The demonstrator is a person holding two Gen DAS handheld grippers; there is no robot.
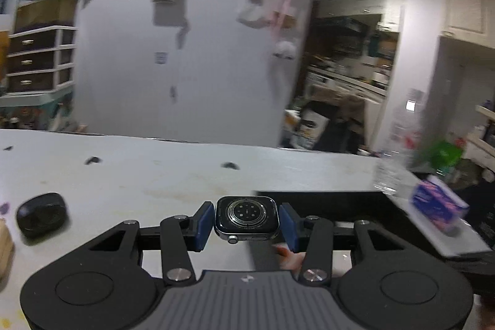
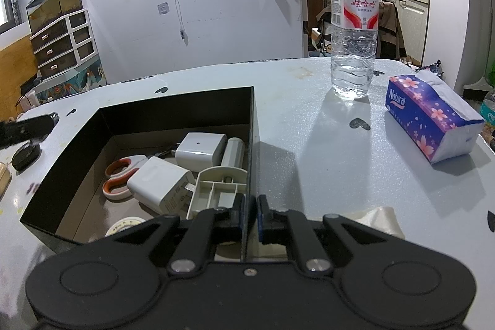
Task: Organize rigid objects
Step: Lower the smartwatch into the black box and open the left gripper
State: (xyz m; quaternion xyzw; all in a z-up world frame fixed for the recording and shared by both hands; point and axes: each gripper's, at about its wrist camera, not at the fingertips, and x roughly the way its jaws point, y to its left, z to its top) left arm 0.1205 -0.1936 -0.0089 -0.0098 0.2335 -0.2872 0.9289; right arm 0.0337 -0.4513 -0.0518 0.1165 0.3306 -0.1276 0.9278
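The left tool (image 1: 247, 220) is gripping a smartwatch (image 1: 247, 217) back-up above the desk (image 1: 154, 175). The right tool (image 2: 250, 214) is clamping the black box's (image 2: 154, 101) right wall (image 2: 253, 144), jaws nearly closed.

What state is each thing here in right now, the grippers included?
left gripper: shut on the smartwatch.
smartwatch: held back-side up, lifted.
right gripper: clamped on the black box's wall.
black box: open-topped, partly filled.
scissors: closed, lying in the box.
water bottle: upright, capped.
tissue pack: torn open, lying flat.
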